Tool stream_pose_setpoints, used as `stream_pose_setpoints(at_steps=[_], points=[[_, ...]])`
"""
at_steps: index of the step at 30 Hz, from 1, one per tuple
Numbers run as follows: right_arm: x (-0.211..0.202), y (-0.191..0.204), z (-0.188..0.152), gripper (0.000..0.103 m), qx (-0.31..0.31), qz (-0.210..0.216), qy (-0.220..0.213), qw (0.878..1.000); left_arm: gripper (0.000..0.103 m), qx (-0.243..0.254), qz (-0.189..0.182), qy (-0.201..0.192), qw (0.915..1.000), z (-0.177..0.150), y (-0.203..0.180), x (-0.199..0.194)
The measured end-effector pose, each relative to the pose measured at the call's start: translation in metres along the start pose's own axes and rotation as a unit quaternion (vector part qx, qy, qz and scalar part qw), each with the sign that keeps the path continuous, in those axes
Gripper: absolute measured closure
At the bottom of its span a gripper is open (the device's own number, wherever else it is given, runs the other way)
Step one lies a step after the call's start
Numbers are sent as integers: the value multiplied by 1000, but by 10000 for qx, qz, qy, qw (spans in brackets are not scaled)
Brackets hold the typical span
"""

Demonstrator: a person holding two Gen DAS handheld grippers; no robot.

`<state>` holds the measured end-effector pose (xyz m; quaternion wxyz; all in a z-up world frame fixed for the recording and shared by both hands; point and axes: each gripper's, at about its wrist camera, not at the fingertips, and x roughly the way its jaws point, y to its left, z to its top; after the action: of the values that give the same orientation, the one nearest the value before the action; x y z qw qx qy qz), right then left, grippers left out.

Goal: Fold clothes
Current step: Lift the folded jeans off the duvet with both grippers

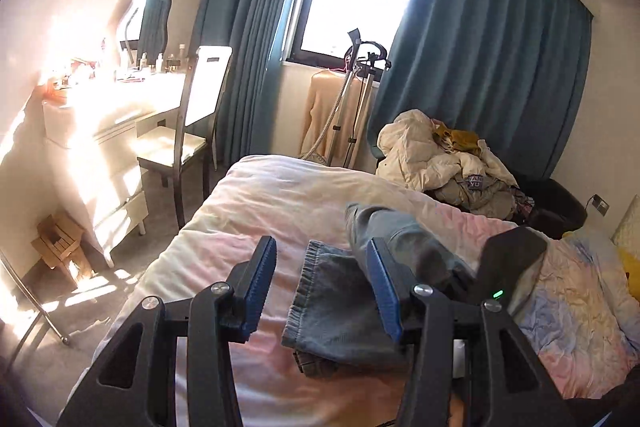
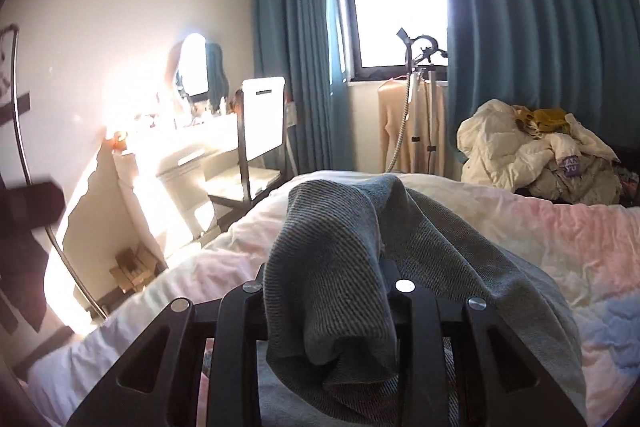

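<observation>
My right hand-held gripper (image 2: pixel 328 291) is clamped on a bunch of grey-blue denim (image 2: pixel 344 251); the cloth drapes over both fingers and hides the pads, so I judge the grip from the way the fabric hangs from it. My left hand-held gripper (image 1: pixel 320 291) stands wide with nothing between its blue pads (image 1: pixel 262 287), hovering over the hem end of the same garment (image 1: pixel 340 311). Hemmed edge and weave suggest jeans. They lie on the bed (image 1: pixel 280 195), near its close edge, partly doubled over themselves.

Judgement: a fold is in progress, one layer raised by the right side. Which fold in the sequence, I cannot tell.

Notes for doing it well:
- Keep the lifted layer taut and low so it lays flat without trapping a wrinkle.
- Use the left pads to pin or pinch the hem so the lower layer does not drag on the soft quilt.
- Line up edge on edge before letting go.

Unsorted pile of clothes (image 1: pixel 452 163) waits at the far corner.
</observation>
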<state>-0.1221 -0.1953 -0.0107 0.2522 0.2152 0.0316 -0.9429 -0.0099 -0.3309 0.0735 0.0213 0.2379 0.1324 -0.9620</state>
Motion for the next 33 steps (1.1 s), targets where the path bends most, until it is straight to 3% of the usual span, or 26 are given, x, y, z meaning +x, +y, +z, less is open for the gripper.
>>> stream_pose_setpoints(at_steps=[4,6,8,13,15,20,30,33], points=[[65,51,-58,75,-889,229,647,9937,55,-159,-93,-61,9998,-5,20,3],[68,47,-70,75,-875,272,612,9939,55,-239,-140,-91,9996,-8,30,5],[65,41,-67,73,-742,396,581,9948,55,-319,-186,-121,9992,-10,40,7],[33,25,-60,56,-715,830,571,9923,55,-298,-284,-176,9990,-20,42,9],[18,18,-57,45,-736,1015,573,9904,55,-214,-317,-57,9993,-26,39,13],[-20,0,-51,38,-789,1478,578,9842,55,-40,-313,368,9988,-49,33,34],[-72,-106,-71,37,-850,904,985,9874,55,1125,-72,980,9888,-85,-10,77],[-82,-116,-85,37,-1071,928,973,9851,55,1481,330,1291,9800,-92,-20,97]])
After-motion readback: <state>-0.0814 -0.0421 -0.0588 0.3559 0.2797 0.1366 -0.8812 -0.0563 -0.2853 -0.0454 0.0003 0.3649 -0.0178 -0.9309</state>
